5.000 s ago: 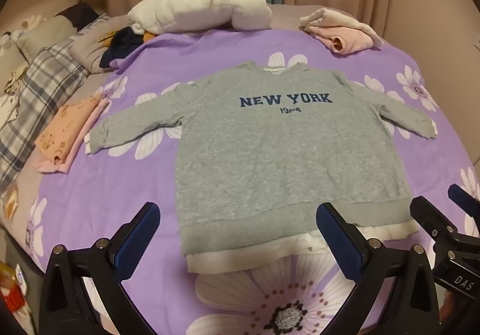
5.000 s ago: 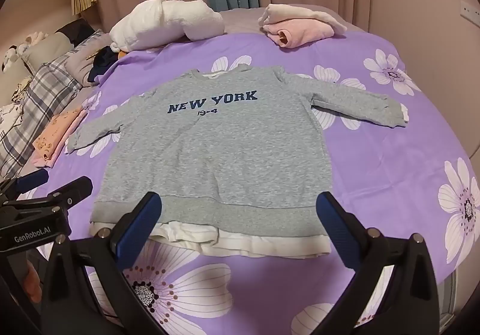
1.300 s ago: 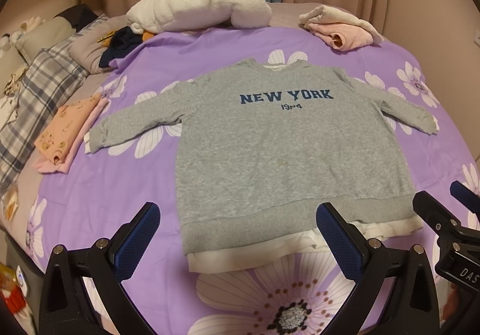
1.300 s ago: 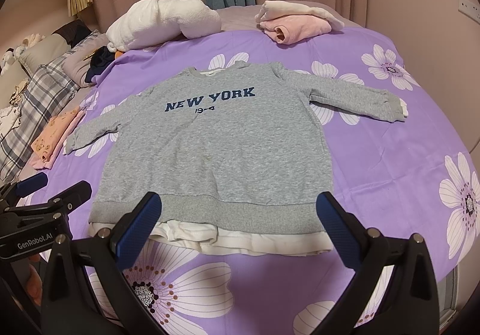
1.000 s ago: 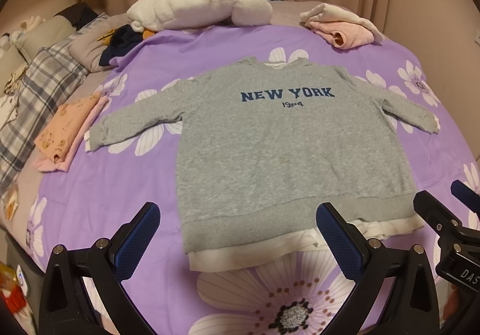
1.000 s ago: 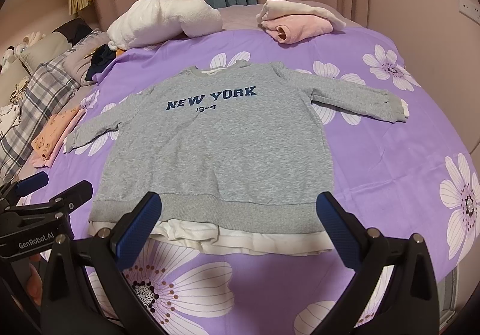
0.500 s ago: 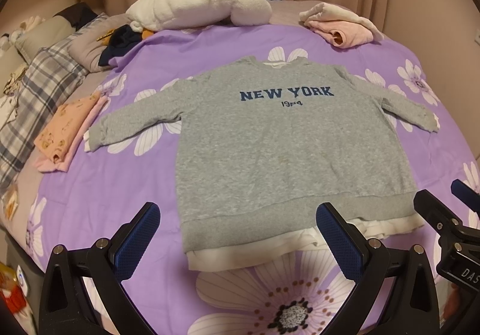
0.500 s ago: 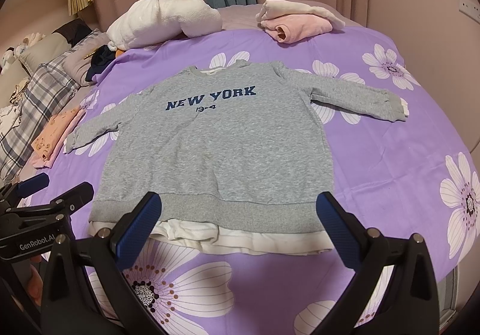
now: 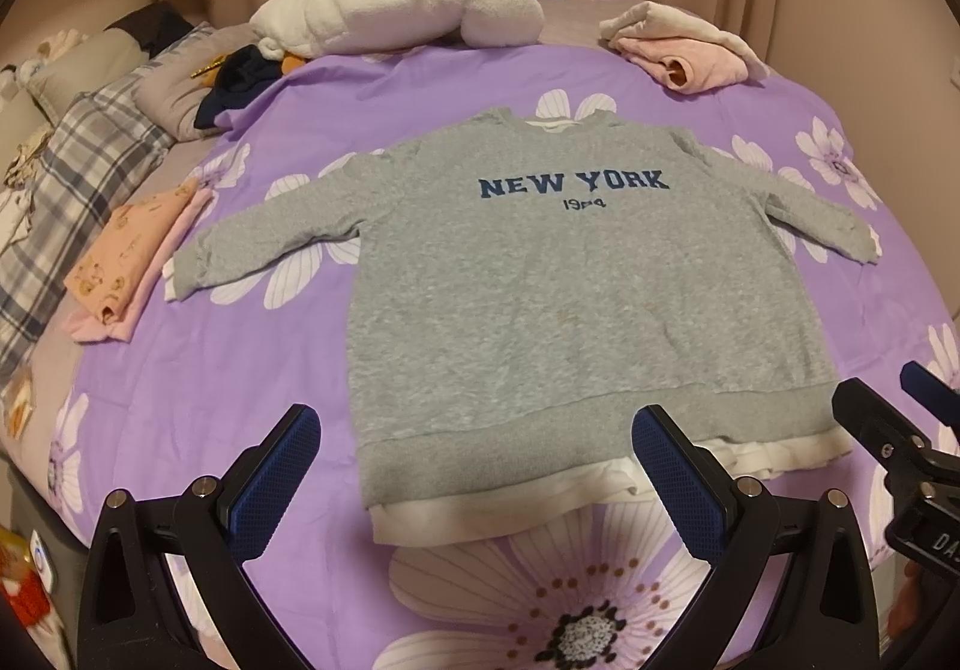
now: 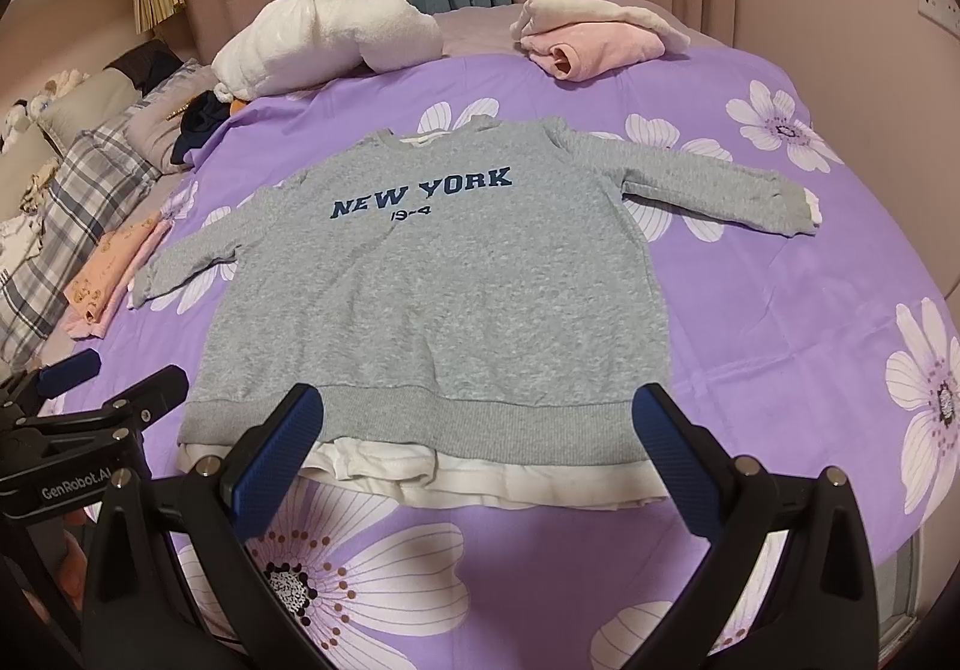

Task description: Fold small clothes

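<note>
— Grey marl is most of what I'm looking at: a grey sweatshirt (image 9: pixel 576 310) lying flat, front up, in the middle of the bed (image 9: pixel 240 370), both sleeves spread out to the sides. Can you read the print?

— "NEW YORK" in navy block letters across the chest, and a small line beneath that I take for a year. A fold breaks the middle digits, so I can't tell for sure. What's under the hem?

— A white layer shows below the grey ribbed band and at the neckline. The bed has a purple cover with big white flowers.

— And my tools?

— My left tool (image 9: pixel 477 481) hangs over the near edge, its blue-padded fingers (image 9: pixel 273 481) spread wide with nothing between them, short of the hem. My right tool (image 10: pixel 480 451) is the same, spread wide and empty, its fingers framing the hem from above. In the right view the left tool's body reads "GenRobot.AI"; in the left view the right one shows "DA" before the frame cuts it.

— Anything else on the bed?

— A folded peach printed garment (image 9: pixel 129 256) near the left sleeve cuff, a white fluffy bundle (image 9: pixel 396 3) at the far side, a pink and cream folded pile (image 9: pixel 684 45) to the far right, and a plaid blanket (image 9: pixel 66 190) on the left edge. No containers in sight.
</note>
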Motion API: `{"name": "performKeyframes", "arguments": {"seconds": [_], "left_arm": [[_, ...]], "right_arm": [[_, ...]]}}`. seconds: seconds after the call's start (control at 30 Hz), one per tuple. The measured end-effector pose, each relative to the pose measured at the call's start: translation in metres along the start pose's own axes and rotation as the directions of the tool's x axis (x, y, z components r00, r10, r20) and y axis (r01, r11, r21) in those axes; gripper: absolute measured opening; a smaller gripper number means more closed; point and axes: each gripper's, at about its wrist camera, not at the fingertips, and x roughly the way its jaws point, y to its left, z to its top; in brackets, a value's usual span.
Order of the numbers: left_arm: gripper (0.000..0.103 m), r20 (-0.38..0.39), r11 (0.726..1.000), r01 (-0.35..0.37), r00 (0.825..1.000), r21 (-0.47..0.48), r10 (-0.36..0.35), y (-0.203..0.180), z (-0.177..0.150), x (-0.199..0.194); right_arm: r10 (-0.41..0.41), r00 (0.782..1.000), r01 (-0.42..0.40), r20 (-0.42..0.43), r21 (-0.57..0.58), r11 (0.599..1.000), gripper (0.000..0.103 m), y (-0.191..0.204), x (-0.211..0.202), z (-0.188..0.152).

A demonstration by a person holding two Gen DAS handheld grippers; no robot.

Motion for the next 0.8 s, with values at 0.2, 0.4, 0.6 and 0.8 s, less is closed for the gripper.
{"name": "performKeyframes", "arguments": {"seconds": [0.2, 0.4, 0.6, 0.8], "left_arm": [[0.103, -0.003, 0.996, 0.087, 0.996, -0.024, -0.087, -0.001, 0.006, 0.009], [0.103, 0.006, 0.969, 0.237, 0.971, -0.071, -0.237, 0.002, 0.019, 0.024], [0.103, 0.020, 0.898, 0.415, 0.909, -0.146, -0.417, 0.002, 0.040, 0.049], [0.103, -0.030, 0.876, 0.446, 0.888, -0.183, -0.458, -0.006, 0.059, 0.079]], "right_arm": [[0.168, 0.985, -0.171, 0.032, 0.088, 0.981, 0.103, -0.018, 0.004, 0.003], [0.266, 0.962, -0.272, 0.058, 0.257, 0.927, 0.103, -0.061, 0.026, 0.009], [0.308, 0.944, -0.322, 0.116, 0.517, 0.793, 0.103, -0.149, 0.069, 0.016], [0.174, 0.971, -0.239, 0.164, 0.661, 0.712, 0.103, -0.230, 0.097, 0.030]]}}
